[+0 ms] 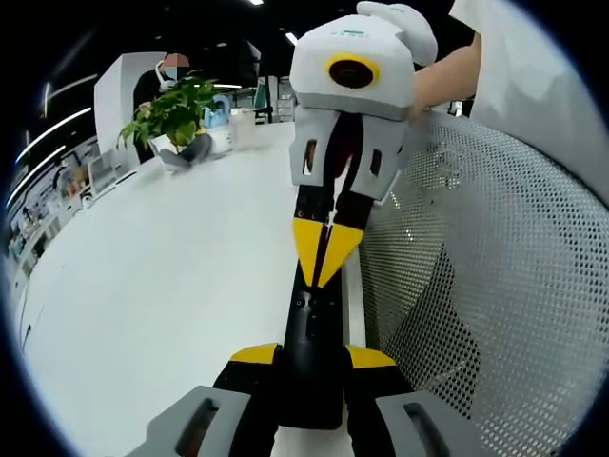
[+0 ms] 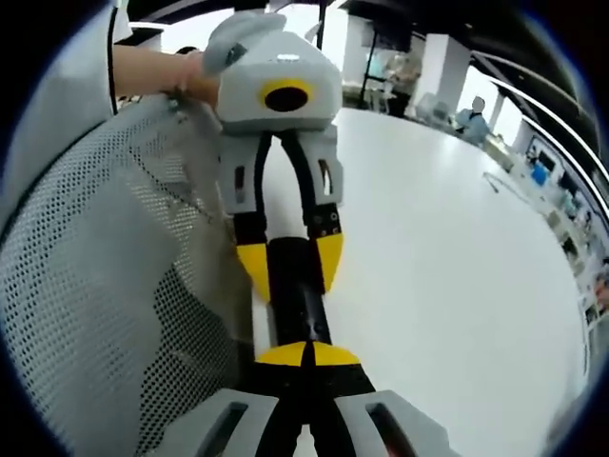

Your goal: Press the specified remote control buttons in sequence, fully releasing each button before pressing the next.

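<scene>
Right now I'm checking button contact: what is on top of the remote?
The right gripper's shut yellow tips rest on the black remote's face while the left gripper clamps its sides. Which button lies beneath is covered.

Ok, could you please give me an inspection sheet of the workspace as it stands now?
Surface: white table, mostly bare.
Job's things: black remote control, held lengthwise off the table edge, button face visible.
Clutter: potted plant and white cup at the far end.
Grippers: left gripper shut on the remote's near end; right gripper with tips closed together on the remote's face. Whether a button is pressed cannot be told.
Cables: nothing seen.
Surroundings: white mesh chair back beside the remote; open office with ceiling lights and people in the distance.
</scene>
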### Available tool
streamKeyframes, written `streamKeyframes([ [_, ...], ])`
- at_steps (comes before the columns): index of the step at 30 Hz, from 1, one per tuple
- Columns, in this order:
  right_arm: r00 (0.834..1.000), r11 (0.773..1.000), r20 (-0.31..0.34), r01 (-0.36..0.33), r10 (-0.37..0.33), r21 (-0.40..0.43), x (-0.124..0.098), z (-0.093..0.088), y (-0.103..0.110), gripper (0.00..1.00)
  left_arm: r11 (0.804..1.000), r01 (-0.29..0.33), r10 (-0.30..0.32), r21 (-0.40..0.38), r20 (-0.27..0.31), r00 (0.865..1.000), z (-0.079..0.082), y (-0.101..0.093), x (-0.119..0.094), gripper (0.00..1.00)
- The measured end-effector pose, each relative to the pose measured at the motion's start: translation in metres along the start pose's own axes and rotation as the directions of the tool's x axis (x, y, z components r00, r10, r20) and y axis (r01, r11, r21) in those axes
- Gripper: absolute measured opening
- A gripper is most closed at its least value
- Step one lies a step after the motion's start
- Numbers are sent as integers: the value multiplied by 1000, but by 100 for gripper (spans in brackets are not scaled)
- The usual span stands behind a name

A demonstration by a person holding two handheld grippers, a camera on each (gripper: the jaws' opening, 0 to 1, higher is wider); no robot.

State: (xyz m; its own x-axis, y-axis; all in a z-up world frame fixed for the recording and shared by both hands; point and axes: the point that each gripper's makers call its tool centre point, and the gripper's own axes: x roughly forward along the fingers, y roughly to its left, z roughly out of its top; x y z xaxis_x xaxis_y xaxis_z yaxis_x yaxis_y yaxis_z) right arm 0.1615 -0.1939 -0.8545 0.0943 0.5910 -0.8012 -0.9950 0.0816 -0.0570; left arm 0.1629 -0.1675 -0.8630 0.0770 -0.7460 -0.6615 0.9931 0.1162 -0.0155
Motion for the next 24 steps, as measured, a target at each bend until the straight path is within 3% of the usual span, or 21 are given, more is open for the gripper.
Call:
streamKeyframes([
  [14, 996, 998, -66, -54, 53, -10, 2, -1, -1, 0, 1000, 2, -2, 3, -1, 1000, 0, 0, 0, 25],
  [24, 1000, 999, -4, 25, -24, 26, 0, 1, 1, 0, 1000, 1, -1, 0, 1, 1000, 0, 0, 0, 25],
])
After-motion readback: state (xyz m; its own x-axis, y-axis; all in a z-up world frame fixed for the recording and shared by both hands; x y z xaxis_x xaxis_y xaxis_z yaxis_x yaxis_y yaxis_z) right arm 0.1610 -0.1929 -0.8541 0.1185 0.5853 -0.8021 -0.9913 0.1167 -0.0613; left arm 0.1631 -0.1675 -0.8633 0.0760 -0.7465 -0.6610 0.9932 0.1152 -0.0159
